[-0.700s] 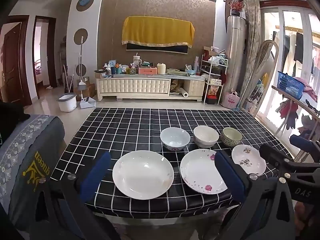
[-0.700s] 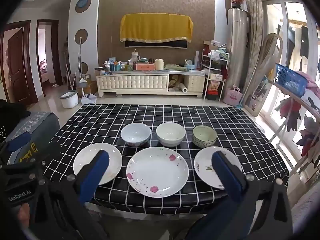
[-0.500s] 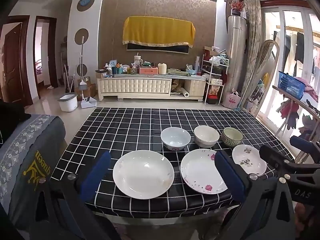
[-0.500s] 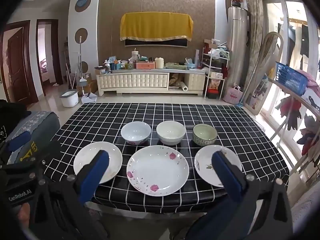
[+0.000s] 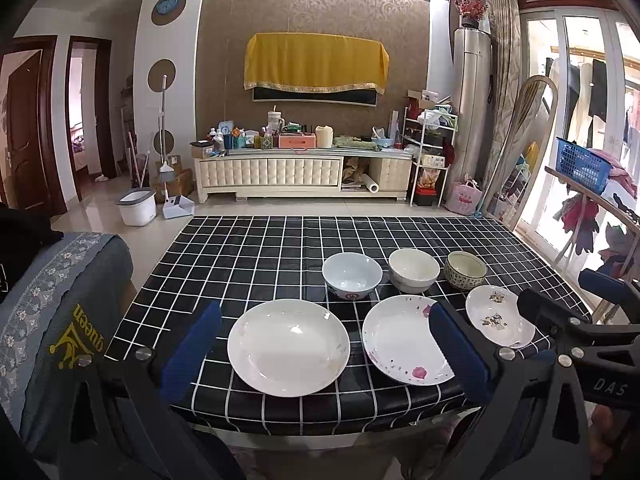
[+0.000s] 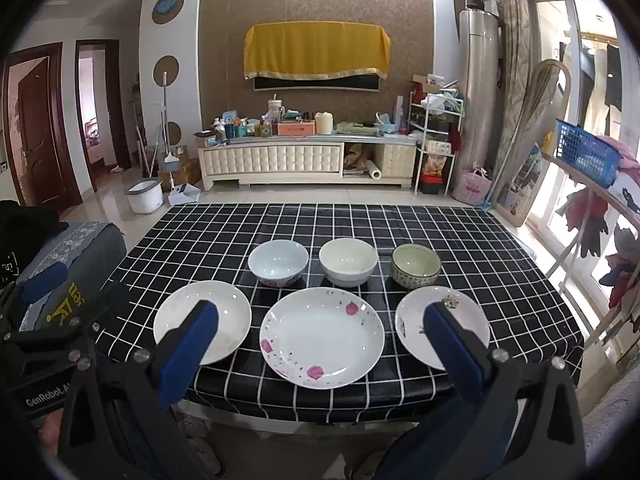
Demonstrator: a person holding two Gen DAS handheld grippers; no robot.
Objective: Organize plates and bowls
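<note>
Three plates line the near edge of the black checked table [image 5: 248, 256]: a plain white plate [image 5: 289, 346] [image 6: 202, 321], a pink-flowered plate [image 5: 406, 340] [image 6: 322, 337] and a smaller patterned plate [image 5: 499, 321] [image 6: 442, 326]. Behind them stand a pale blue bowl [image 5: 352, 275] [image 6: 278, 262], a cream bowl [image 5: 414, 270] [image 6: 348, 262] and a green patterned bowl [image 5: 466, 270] [image 6: 416, 266]. My left gripper [image 5: 326, 356] hangs open before the white plate, holding nothing. My right gripper [image 6: 322, 354] hangs open before the flowered plate, also holding nothing.
A chair with a grey embroidered cover [image 5: 60, 312] stands at the table's left. A clothes rack with a blue basket [image 6: 586, 152] is at the right. A TV cabinet [image 5: 304, 172] lines the far wall. The table's far half holds nothing.
Both views have shifted very slightly; plates and bowls have not moved and both grippers stay open.
</note>
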